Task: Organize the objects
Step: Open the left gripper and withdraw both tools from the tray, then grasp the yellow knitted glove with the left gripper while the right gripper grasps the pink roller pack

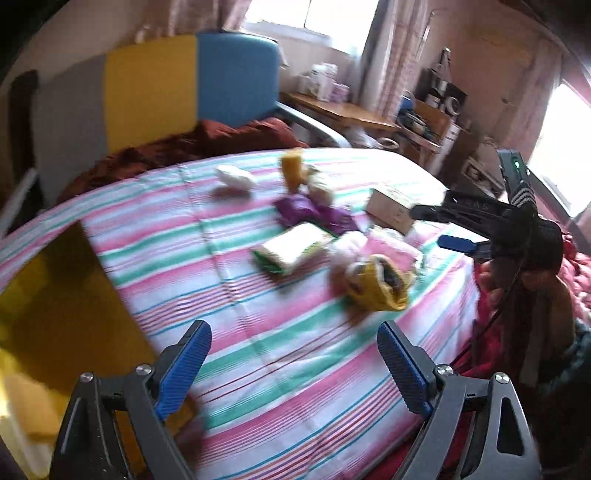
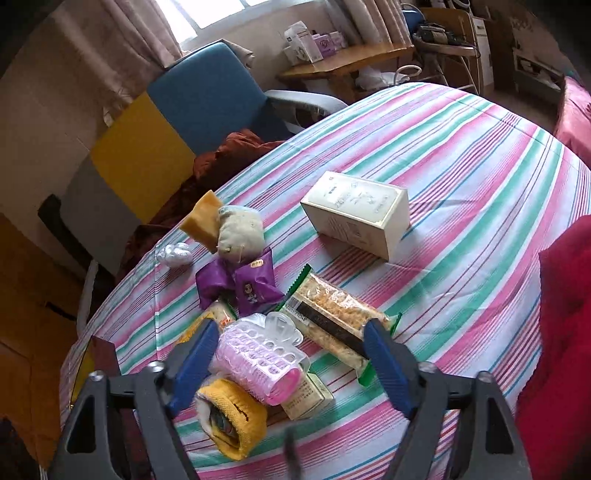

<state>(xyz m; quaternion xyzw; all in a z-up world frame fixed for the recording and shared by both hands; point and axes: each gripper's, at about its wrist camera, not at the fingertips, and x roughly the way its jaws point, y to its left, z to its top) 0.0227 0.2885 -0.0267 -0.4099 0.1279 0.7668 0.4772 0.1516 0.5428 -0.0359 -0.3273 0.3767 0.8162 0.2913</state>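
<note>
Loosely, a yellow pouch (image 2: 236, 417) gapes, contents indistinct.

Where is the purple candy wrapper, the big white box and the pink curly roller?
purple wrapper (image 2: 245, 286): right wrist view, on its crinkled middle.
white box (image 2: 356, 212): right wrist view, on its printed top face.
pink roller (image 2: 258, 363): right wrist view, on its ribbed side.

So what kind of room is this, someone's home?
Most likely a lived-in bedroom: the items lie on a bed with a striped sheet, beside curtained windows and a cluttered wooden desk.
</note>
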